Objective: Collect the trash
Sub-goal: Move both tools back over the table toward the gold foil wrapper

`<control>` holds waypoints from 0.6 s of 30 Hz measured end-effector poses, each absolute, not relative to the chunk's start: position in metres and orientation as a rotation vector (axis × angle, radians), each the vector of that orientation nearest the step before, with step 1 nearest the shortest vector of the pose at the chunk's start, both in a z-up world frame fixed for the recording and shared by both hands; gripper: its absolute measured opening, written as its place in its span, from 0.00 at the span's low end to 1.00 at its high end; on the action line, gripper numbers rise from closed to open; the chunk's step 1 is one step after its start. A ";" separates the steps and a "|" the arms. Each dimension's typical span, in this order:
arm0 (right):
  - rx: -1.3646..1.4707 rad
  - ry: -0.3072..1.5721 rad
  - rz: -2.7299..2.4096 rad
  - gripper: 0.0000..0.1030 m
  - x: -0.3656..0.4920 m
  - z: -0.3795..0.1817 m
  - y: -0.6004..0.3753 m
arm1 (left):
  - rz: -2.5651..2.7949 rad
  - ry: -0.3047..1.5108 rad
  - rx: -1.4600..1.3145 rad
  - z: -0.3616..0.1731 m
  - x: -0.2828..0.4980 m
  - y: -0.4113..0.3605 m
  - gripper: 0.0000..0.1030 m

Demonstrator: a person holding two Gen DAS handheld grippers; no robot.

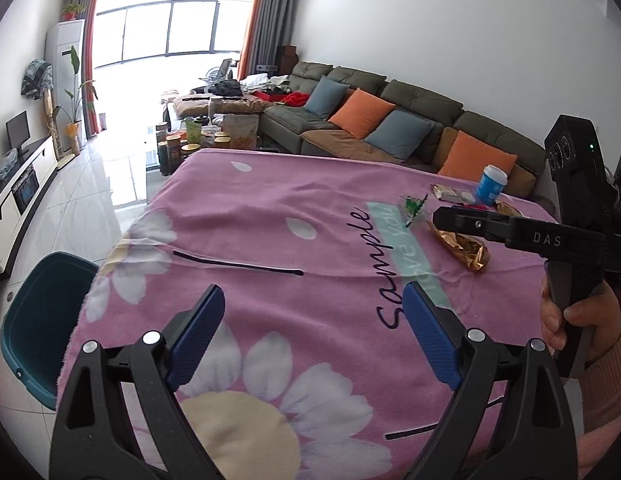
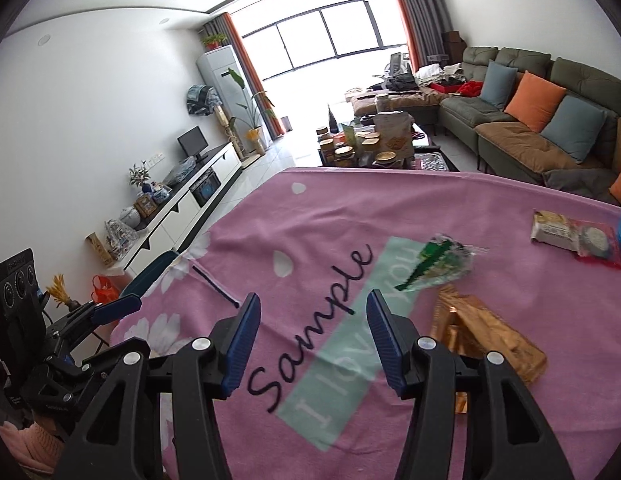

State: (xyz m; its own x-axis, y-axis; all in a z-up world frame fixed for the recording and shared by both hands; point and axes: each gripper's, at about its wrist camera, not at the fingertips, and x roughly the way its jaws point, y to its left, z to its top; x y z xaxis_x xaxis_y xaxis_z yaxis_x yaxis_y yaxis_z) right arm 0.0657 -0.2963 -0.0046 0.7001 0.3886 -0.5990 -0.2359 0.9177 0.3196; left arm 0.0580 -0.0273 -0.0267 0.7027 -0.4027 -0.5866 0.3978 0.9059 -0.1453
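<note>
Trash lies on the right side of a table covered by a pink flowered blanket (image 1: 294,208). A gold wrapper (image 2: 486,332) lies just right of my open right gripper (image 2: 312,312). A green and clear wrapper (image 2: 438,264) lies beyond it. A beige and red snack packet (image 2: 570,236) lies farther right, next to a blue cup (image 1: 489,184). My left gripper (image 1: 314,300) is open and empty above the blanket's middle. The right gripper's body shows in the left wrist view (image 1: 510,228), above the gold wrapper (image 1: 466,248).
A teal bin (image 1: 38,320) stands on the floor at the table's left edge. A coffee table with several jars (image 2: 362,144) stands beyond the far edge. A sofa with cushions (image 1: 390,120) runs along the right wall. A white TV cabinet (image 2: 182,208) lines the left wall.
</note>
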 end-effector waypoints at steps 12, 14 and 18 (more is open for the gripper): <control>0.328 0.737 0.166 0.51 0.064 -0.033 -0.387 | -0.620 0.691 0.068 -0.033 0.071 -0.117 0.84; 0.345 0.754 0.156 0.51 0.066 -0.041 -0.394 | -0.637 0.700 0.079 -0.035 0.071 -0.126 0.83; 0.361 0.788 0.162 0.47 0.072 -0.052 -0.402 | -0.657 0.718 0.095 -0.040 0.074 -0.142 0.81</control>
